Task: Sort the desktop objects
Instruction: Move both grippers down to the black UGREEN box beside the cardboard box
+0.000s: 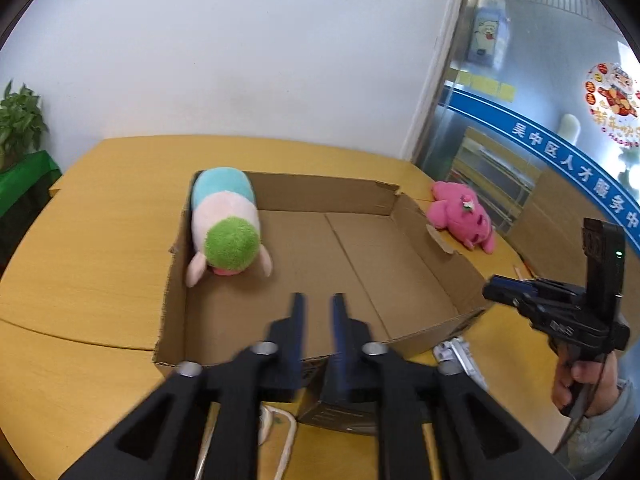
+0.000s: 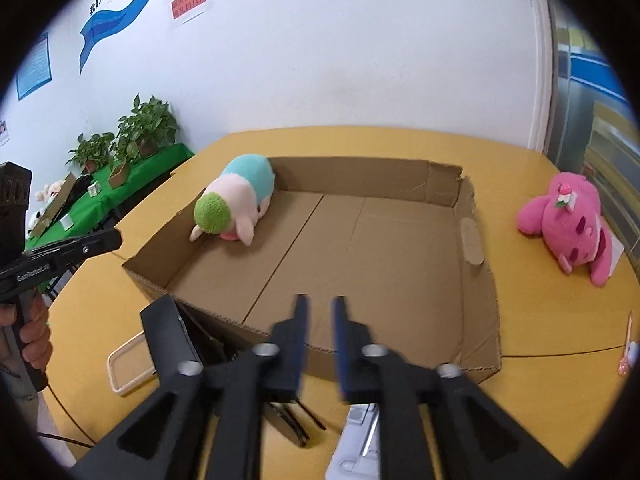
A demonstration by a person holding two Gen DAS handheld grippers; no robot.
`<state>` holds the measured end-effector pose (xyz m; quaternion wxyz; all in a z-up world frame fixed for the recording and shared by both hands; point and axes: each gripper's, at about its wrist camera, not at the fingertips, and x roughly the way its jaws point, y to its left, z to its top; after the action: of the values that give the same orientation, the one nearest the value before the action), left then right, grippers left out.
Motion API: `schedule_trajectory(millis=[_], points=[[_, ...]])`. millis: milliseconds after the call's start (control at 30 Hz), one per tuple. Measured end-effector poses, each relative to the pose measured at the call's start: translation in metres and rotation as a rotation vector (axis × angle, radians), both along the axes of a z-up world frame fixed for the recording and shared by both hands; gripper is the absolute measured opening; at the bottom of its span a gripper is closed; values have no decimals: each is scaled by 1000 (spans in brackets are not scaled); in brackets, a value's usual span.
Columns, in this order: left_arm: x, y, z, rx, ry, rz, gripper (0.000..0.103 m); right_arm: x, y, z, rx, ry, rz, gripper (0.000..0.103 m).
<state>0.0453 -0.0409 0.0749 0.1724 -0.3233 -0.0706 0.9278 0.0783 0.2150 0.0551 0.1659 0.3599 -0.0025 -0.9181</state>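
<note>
An open, shallow cardboard box [image 1: 320,196] [image 2: 360,176] lies on the yellow table [image 1: 80,260] [image 2: 540,320]. A plush toy with a green head and a pink and blue body [image 1: 228,220] [image 2: 236,200] lies in the box's far left corner. A pink plush [image 1: 464,216] [image 2: 568,220] lies on the table outside the box's right wall. My left gripper [image 1: 318,300] hovers over the box's near edge, open, with nothing between its fingers. My right gripper [image 2: 320,300] is open and empty over the same edge. Each wrist view shows the other gripper [image 1: 496,284] [image 2: 112,240] in a person's hand.
In front of the box lie a black stand-like object [image 2: 168,328], a white tray rim [image 2: 124,364], a grey-white metal piece [image 2: 360,432] [image 1: 456,356] and a white cable [image 1: 288,432]. A pen [image 2: 628,344] lies at the right. Potted plants [image 2: 148,124] stand on a green table behind.
</note>
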Motion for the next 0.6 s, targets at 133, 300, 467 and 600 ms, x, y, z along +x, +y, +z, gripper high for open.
schedule_trajectory(millis=[133,300,467,600], points=[[0,-9,-4,55,23,52,79,6,3,-1,8,35,-2,86],[-14,-16,-29,101,-94,54,79,-23,18,-23,11,-67,-42,86],[-14,-13,-43,93,-137,57,79,-32,32,-57,-13,-165,-112,86],[-7,-4,-44,114,-122,17,79,-20,25,-51,44,-112,-107,86]])
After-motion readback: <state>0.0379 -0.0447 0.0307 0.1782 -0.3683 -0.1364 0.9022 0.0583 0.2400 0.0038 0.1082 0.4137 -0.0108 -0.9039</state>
